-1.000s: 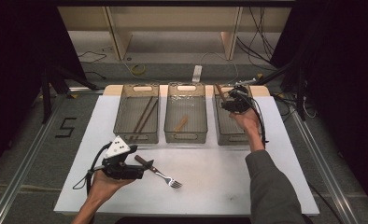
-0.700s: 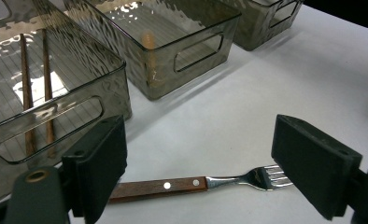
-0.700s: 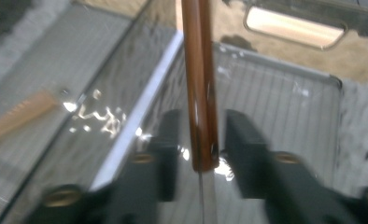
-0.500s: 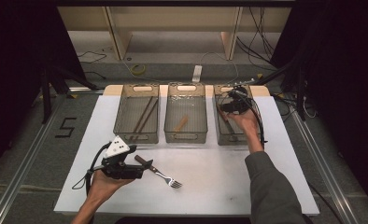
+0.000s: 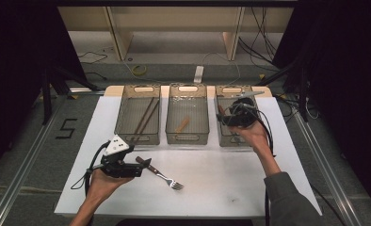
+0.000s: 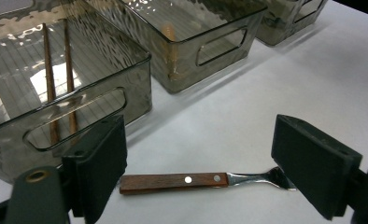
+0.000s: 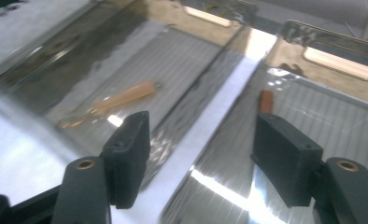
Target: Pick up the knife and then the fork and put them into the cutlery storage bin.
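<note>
1. The left tongs (image 6: 196,154) stood released and low over the white tabletop (image 5: 230,188), the fork (image 6: 205,179) lying flat between their jaws, untouched.
2. The right tongs (image 7: 201,154) had just been opening, nothing between them, above the right bin (image 5: 230,136).
3. Chopsticks (image 5: 143,120) lay in the left bin (image 5: 122,117).

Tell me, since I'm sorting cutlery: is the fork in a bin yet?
No. The fork lies flat on the white table, outside the bins.
</note>
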`<state>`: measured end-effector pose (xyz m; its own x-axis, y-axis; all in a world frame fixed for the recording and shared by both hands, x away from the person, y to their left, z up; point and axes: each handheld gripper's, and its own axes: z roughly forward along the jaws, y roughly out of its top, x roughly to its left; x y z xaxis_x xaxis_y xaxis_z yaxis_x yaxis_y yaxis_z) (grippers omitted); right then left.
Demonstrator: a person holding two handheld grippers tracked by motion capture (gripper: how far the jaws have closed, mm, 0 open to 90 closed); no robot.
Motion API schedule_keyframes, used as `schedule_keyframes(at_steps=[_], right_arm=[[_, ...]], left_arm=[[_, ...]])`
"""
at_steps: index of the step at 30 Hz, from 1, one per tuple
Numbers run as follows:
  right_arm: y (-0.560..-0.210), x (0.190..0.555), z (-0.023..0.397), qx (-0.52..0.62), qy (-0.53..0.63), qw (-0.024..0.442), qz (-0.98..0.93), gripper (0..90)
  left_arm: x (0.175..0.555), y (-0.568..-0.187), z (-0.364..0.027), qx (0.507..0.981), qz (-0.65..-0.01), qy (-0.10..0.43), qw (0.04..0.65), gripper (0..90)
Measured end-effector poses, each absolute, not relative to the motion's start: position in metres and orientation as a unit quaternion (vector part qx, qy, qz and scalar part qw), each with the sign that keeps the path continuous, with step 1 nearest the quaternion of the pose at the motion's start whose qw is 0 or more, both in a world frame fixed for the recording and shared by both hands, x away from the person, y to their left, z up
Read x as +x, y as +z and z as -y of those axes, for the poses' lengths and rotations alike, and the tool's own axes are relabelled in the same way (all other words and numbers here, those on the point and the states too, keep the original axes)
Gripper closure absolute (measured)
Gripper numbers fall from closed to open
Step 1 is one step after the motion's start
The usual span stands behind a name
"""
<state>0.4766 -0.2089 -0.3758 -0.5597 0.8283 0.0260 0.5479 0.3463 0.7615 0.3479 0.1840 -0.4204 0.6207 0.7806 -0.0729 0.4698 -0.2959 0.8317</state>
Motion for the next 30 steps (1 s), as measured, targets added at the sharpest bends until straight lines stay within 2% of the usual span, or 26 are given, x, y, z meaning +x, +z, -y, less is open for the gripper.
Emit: schedule_keyframes(at_steps=[10,13,22,30], right_arm=[[-0.385,0.407,0.211,0.380,0.416,0.174,-0.808,31.0],[-0.394,0.391,0.213,0.375,0.424,0.166,-0.808,30.3],[-0.407,0.360,0.223,0.369,0.448,0.159,-0.799,28.8],[-0.420,0.341,0.233,0.376,0.472,0.149,-0.783,28.5]], left_arm=[[0.361,-0.422,-0.184,0.788,-0.407,0.186,0.423,23.9],[0.365,-0.426,-0.184,0.788,-0.412,0.182,0.420,28.9],[0.381,-0.427,-0.178,0.807,-0.411,0.171,0.388,64.2],[0.395,-0.439,-0.179,0.821,-0.414,0.175,0.352,85.7]])
